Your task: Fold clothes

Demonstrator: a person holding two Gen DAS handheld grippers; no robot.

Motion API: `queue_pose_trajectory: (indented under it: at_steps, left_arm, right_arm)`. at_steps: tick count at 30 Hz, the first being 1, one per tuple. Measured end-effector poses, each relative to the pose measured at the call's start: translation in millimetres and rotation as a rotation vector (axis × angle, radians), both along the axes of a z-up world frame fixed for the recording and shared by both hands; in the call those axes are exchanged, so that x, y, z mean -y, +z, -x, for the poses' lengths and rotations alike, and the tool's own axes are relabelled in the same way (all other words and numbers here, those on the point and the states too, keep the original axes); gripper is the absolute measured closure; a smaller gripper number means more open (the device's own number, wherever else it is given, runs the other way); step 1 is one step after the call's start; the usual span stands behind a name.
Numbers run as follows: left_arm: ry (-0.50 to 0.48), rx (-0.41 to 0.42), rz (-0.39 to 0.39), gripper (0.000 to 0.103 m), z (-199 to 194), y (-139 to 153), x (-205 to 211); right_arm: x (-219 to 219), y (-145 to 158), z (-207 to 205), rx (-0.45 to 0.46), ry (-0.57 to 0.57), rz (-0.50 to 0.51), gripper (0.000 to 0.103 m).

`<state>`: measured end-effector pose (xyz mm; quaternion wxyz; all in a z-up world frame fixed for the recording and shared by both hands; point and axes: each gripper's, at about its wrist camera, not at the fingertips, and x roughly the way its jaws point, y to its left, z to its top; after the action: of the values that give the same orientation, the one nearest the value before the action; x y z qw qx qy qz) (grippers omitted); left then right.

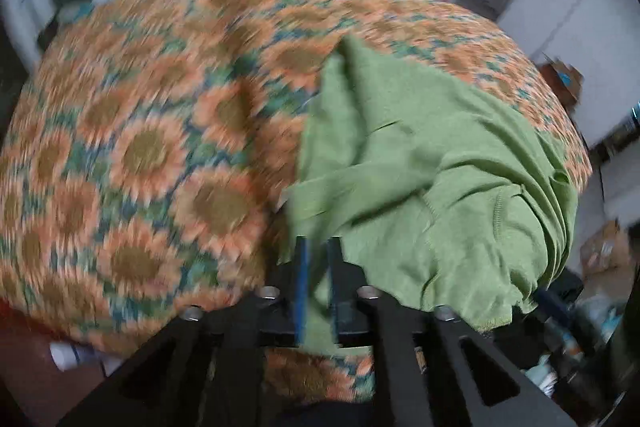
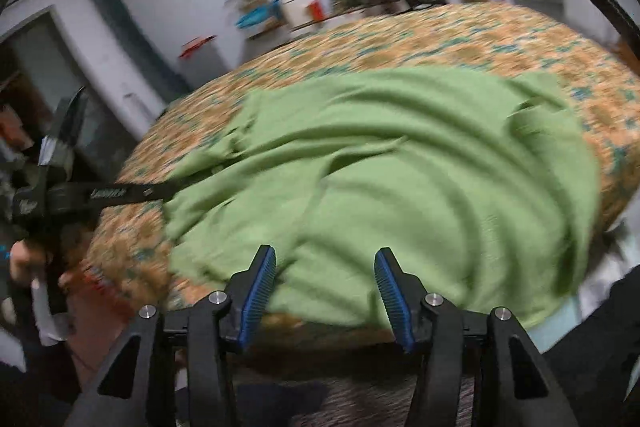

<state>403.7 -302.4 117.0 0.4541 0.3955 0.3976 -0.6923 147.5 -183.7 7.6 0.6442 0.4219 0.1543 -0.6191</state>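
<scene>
Plainly, the worst risk sat with our left gripper: its blue pads stood only a little apart with a strip of the green garment running between them, and through the blur we could not tell whether they pressed the cloth or merely flanked it. If the hold was that slack, any pull away from the jaws would have let the edge slide out, and the bunched cloth beyond and to the right of the jaws would have dropped back in a heap on the sunflower-print cover. In the right wrist view the same gripper reached in from the left, its tip at the garment's near-left edge. Our right gripper had its jaws well apart with nothing between them; the garment lay just ahead of and under the open fingertips, spread in long ripples over the bed cover. From there we judged three ways it could go wrong. Closing the right jaws where they stood might have pinched a ripple rather than a hem, so that the fold came up crooked. Closing too deep might have caught the cover along with the cloth and dragged it. And the garment's near-right part already hung over the bed's edge, right of the right jaws, so a tug from the left alone could have slid it toward the floor.
</scene>
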Motion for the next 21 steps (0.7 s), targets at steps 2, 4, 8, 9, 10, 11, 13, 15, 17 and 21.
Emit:
queue_pose_trajectory:
  at_steps: [2, 4, 8, 9, 10, 11, 13, 15, 17, 21]
  left_arm:
    - [0.023, -0.044, -0.03, 0.052, -9, -3, -2]
    - [0.024, -0.097, -0.054, 0.051, -15, -6, -5]
    - [-0.003, -0.095, -0.061, 0.051, -14, -10, -10]
    - [0.006, -0.102, -0.065, 0.051, -17, -10, -12]
    - [0.014, -0.108, -0.07, 0.051, -21, -9, -15]
    - [0.023, -0.115, -0.074, 0.051, -25, -9, -17]
    - [0.04, -0.128, -0.084, 0.051, -32, -10, -21]
    - [0.061, -0.143, -0.105, 0.051, -38, -15, -18]
    - [0.075, -0.168, -0.137, 0.051, -47, -19, -20]
    - [0.074, -0.221, -0.183, 0.051, -49, -27, -21]
  right_arm:
    - [0, -2, -15, -0.057, 0.017, -0.003, 0.047]
    - [2, -2, -32, -0.16, 0.045, -0.007, 0.047]
    - [10, -7, -55, -0.241, 0.101, -0.016, 0.05]
    - [13, -9, -59, -0.266, 0.096, -0.02, 0.05]
    - [16, -11, -63, -0.291, 0.09, -0.024, 0.06]
    - [19, -13, -66, -0.317, 0.085, -0.028, 0.075]
    - [23, -17, -67, -0.313, 0.076, -0.039, 0.095]
    - [22, -17, -67, -0.284, 0.097, -0.049, 0.095]
    - [17, -17, -72, -0.256, 0.139, -0.06, 0.095]
    - [2, -22, -78, -0.175, 0.204, -0.088, 0.095]
